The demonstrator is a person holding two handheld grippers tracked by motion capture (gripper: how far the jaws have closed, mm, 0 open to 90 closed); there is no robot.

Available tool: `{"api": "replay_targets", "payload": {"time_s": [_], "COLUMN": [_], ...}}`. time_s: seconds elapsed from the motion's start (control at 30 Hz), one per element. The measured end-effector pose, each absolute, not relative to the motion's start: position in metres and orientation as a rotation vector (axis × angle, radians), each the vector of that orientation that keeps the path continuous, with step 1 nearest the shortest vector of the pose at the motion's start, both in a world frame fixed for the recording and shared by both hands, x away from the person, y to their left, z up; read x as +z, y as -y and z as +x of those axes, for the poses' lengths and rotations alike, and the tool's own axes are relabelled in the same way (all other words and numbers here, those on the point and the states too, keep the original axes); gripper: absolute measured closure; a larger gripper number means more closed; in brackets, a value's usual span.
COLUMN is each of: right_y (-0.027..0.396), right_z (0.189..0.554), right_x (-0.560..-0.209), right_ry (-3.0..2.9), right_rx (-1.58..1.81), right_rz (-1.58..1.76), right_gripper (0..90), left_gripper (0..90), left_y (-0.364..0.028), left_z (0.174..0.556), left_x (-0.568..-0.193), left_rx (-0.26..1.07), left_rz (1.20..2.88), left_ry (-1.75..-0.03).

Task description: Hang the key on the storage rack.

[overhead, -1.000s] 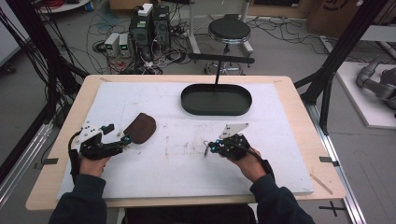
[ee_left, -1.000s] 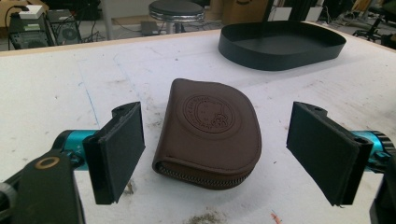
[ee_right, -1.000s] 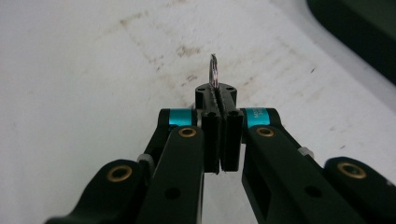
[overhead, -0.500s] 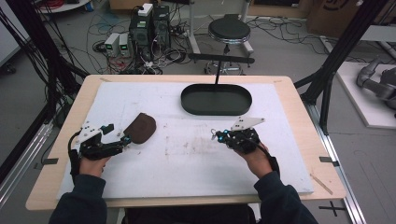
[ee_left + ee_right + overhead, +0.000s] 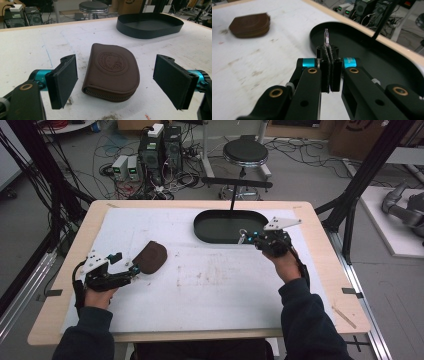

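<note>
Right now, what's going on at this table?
A person works two handheld grippers. The right gripper has its jaws shut on a small clear pinkish thing, held at the near rim of the black oval tray. The left gripper rests open on the white mat, its jaws either side of a brown zip pouch, not touching it.

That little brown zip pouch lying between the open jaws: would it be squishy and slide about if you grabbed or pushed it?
The brown zip pouch looks like soft leather with rounded edges, so it would probably give a little under the left gripper rather than stay rigid. It lies flat and low, so tipping or rolling seems unlikely. On the white table cover a push would likely just slide it.
</note>
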State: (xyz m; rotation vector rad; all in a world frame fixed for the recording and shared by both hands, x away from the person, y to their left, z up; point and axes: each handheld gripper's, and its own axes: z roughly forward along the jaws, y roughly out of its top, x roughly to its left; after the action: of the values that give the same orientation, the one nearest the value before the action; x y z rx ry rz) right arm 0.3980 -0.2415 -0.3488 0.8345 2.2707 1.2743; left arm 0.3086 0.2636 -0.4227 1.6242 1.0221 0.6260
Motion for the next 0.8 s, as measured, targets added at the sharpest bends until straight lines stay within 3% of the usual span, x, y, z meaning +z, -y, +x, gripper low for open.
{"api": "replay_targets", "payload": {"time_s": [0.37, 0.8], "right_y": [0.265, 0.29], "right_z": [0.458, 0.506], "right_x": [-0.315, -0.322], "right_ry": [-2.158, -2.02], "right_rx": [1.259, 1.274], "right_rz": [0.885, 1.053], "right_gripper": [90.0, 90.0], "left_gripper": [19.6, 19.6], "left_y": [-0.265, -0.262], "left_z": [0.308, 0.309], "left_x": [-0.423, -0.424], "left_rx": [0.632, 0.625], "left_rz": [1.63, 1.637], "left_ry": [-1.029, -1.026]}}
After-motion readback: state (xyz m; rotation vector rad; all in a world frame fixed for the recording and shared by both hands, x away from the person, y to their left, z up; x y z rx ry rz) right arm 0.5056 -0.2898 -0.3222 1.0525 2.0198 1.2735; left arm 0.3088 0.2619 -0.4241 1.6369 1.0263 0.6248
